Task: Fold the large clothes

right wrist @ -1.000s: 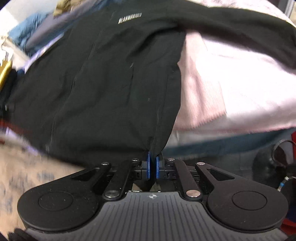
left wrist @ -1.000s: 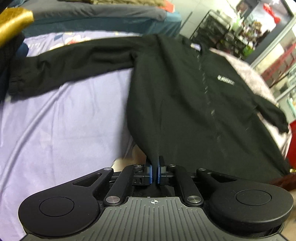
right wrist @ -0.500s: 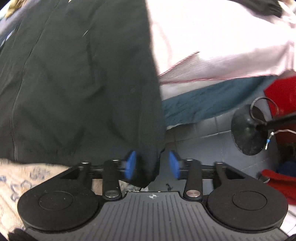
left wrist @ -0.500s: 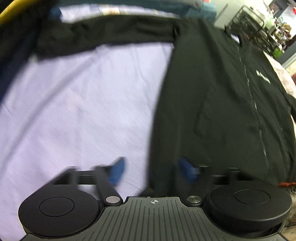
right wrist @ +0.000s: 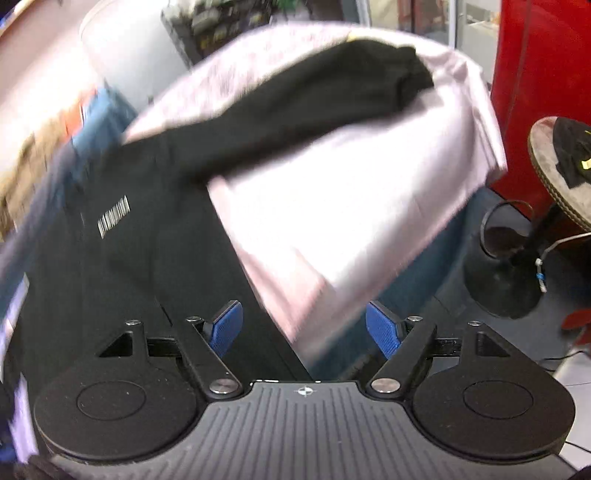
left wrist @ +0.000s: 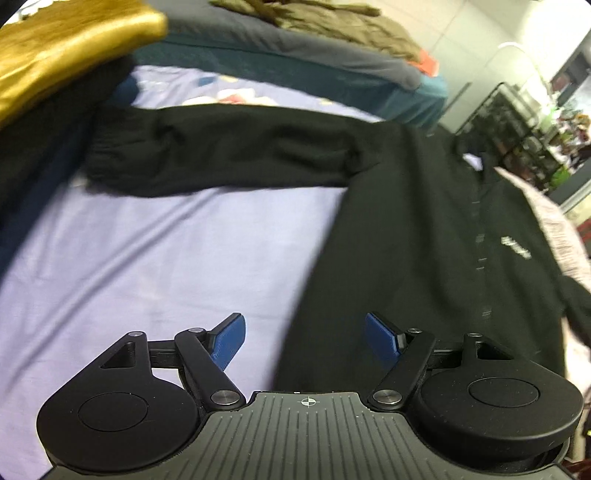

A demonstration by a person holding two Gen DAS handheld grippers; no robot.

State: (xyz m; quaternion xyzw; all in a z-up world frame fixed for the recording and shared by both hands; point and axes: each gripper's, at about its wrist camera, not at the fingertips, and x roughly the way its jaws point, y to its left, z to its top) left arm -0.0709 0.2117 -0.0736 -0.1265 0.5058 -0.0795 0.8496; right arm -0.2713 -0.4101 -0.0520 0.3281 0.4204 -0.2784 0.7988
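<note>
Change: whereas a second ago both tools pinched the bottom edge of the black jacket, both have now let go and the hem lies free.
Left gripper (left wrist: 304, 339): blue pads spread as wide as they go, nothing pressed between them; the jacket's lower side edge runs under the gap.
Right gripper (right wrist: 304, 328): jaws opening, pads well apart, nothing gripped; the jacket's other side edge and a pink cloth (right wrist: 351, 221) lie beneath the gap.
Jacket (left wrist: 424, 258): spread front-up on the bed, zipper line down the middle, small white chest logo showing.
Left-view sleeve: stretched straight out sideways across the lilac sheet (left wrist: 147, 258), cuff near a dark pile at the left edge.
Right-view sleeve: stretched out over the pink cloth, cuff near its far corner.
Jacket vs tools: hem just ahead of and below both sets of pads, not touching them as far as can be seen.
Containers: none holding anything that can be made out; a wire rack (left wrist: 517, 129) stands beyond the bed, contents blurred.
Other: gold fabric (left wrist: 66, 48) top left, olive clothing (left wrist: 332, 26) on the far bedding, round stool (right wrist: 554, 166) with a dark item on it at right.
</note>
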